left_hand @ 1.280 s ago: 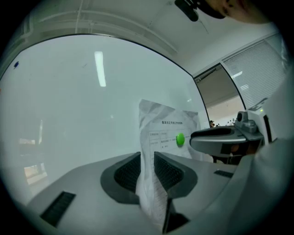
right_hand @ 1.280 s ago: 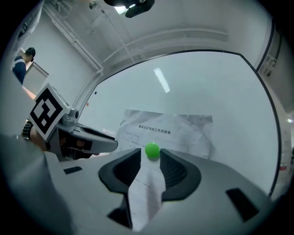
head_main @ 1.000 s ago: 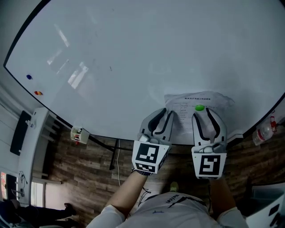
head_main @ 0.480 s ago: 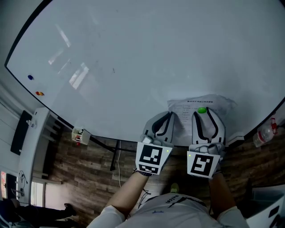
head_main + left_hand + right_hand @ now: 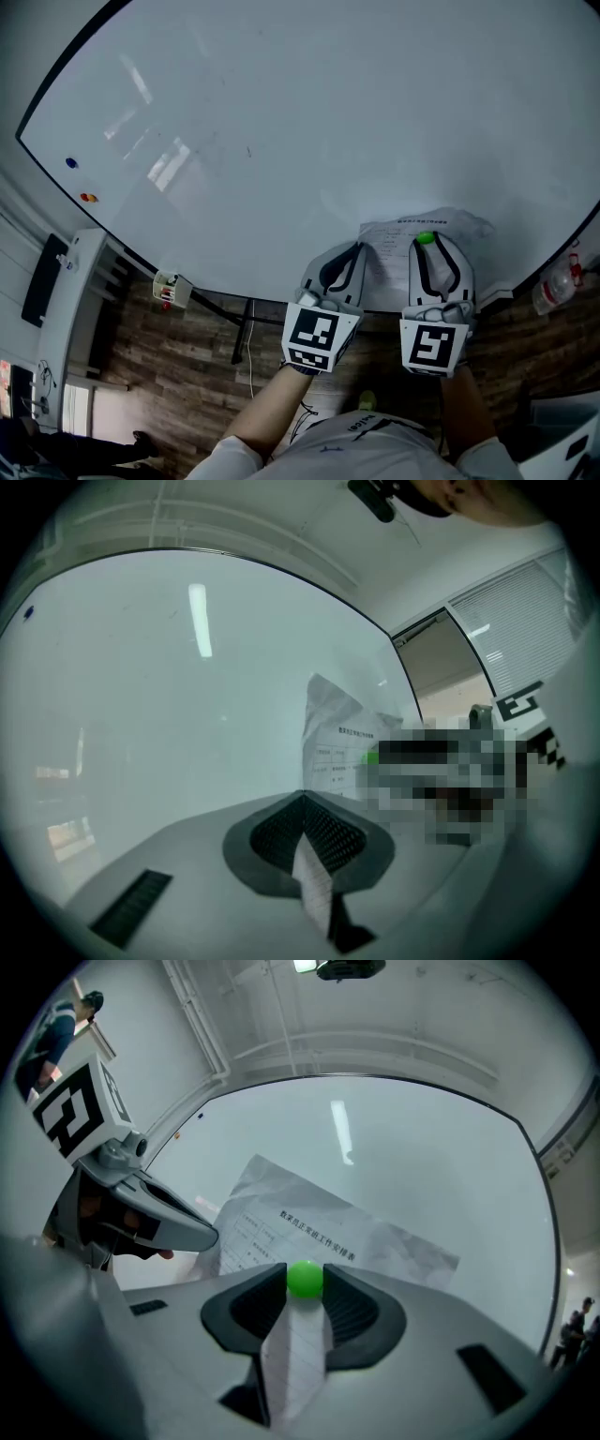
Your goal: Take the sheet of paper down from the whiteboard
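Green magnet [image 5: 304,1278] sits straight ahead between the right gripper's [image 5: 304,1284] closing jaws, pinning the sheet of paper [image 5: 394,1241] to the whiteboard [image 5: 281,112], while the left gripper [image 5: 302,797] alongside appears clamped on the sheet's left edge.

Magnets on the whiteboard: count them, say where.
3: green magnet on the sheet of paper; blue magnet and red magnet near the left edge of the whiteboard. Others may be hidden.
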The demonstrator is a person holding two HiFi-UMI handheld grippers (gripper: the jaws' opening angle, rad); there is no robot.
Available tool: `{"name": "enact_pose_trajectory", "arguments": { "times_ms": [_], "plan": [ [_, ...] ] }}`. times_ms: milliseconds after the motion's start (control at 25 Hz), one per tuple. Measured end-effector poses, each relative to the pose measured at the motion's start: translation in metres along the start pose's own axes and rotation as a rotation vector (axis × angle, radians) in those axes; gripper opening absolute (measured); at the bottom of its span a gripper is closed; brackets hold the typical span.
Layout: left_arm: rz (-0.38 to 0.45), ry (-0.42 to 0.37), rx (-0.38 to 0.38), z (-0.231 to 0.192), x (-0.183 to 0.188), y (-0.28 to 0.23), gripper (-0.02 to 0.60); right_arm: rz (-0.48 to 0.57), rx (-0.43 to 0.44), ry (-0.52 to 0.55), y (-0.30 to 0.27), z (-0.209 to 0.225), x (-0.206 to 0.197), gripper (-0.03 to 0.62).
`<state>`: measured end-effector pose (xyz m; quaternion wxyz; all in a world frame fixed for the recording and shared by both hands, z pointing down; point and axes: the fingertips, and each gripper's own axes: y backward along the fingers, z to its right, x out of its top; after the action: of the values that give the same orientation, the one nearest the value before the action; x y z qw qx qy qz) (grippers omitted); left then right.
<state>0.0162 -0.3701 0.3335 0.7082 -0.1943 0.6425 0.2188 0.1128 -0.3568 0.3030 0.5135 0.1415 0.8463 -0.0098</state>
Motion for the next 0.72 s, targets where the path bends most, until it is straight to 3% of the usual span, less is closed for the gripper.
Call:
{"name": "enact_pose_trajectory", "arguments": {
  "times_ms": [560,720],
  "plan": [
    [-0.086,0.031,0.064,-0.013,-0.033,0.058,0.012,-0.036,0.094,-0.072,0.047,-0.053,-0.001,0.129],
    [-0.109,0.033,0.072,-0.014,-0.046,0.088,0.012,-0.027,0.124,-0.160,0.069,-0.076,0.007,0.130]
  ]
}}
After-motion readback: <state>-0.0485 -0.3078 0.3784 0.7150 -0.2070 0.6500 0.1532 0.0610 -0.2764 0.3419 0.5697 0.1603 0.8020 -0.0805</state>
